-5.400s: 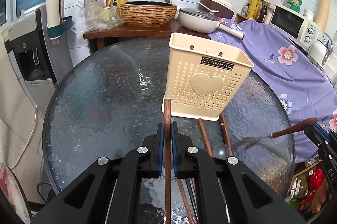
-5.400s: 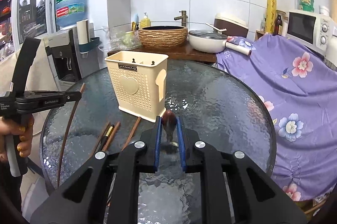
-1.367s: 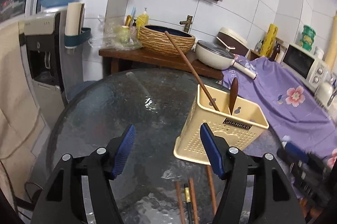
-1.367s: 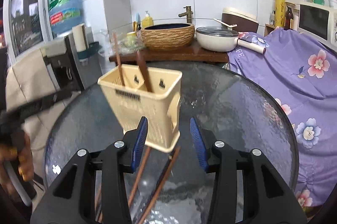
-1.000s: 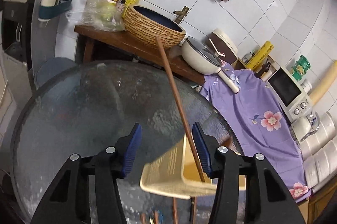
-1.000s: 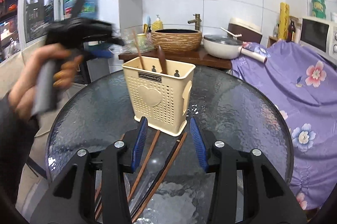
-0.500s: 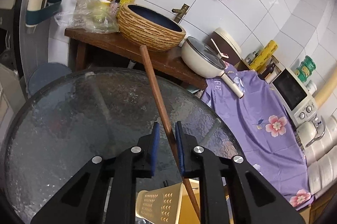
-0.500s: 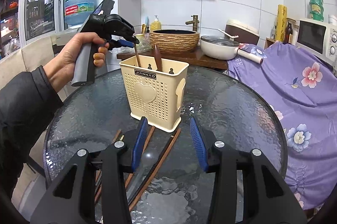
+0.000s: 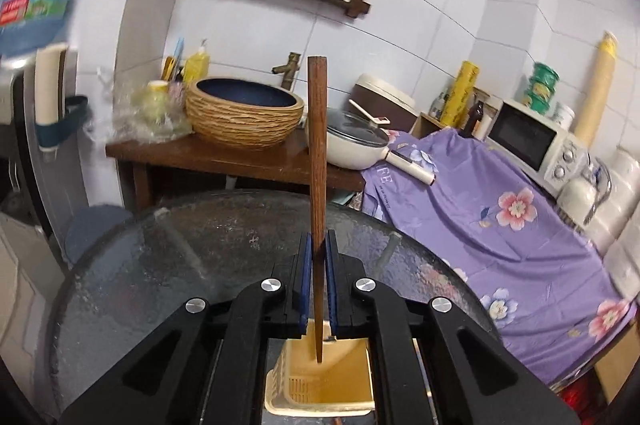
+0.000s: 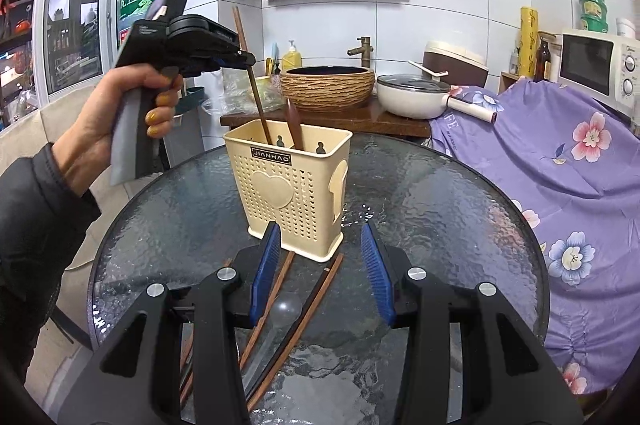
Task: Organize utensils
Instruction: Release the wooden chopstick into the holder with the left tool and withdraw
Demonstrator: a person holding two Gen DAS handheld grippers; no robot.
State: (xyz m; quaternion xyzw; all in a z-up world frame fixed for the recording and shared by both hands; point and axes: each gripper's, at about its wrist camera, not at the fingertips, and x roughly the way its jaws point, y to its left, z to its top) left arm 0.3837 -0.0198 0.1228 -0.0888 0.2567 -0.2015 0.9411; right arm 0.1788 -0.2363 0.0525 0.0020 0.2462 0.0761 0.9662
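A cream perforated utensil holder [image 10: 294, 185] stands on the round glass table [image 10: 440, 225]. A dark wooden spoon handle [image 10: 295, 123] sticks out of it. My left gripper [image 10: 240, 59], held in a hand above the holder's left side, has its jaws closing tight on a long wooden chopstick [image 10: 256, 97]. In the left wrist view the chopstick [image 9: 316, 153] stands upright between the blue pads [image 9: 306, 265] of the left gripper [image 9: 317, 245], its lower end inside the holder [image 9: 320, 381]. My right gripper [image 10: 320, 265] hangs open and holds nothing, just in front of the holder. Beneath it lie loose chopsticks [image 10: 316, 297] and a metal spoon [image 10: 286, 305].
Behind the table a wooden counter [image 10: 360, 123] carries a woven basin [image 10: 328, 85] and a white pan [image 10: 412, 99]. A purple floral cloth [image 10: 560, 165] covers furniture on the right, with a microwave [image 10: 596, 65] above. A water dispenser [image 10: 138, 1] stands at the left.
The left gripper's jaws came together on the chopstick leaning in the holder. The chopstick now stands upright and the gripper has risen. The right gripper has stayed put.
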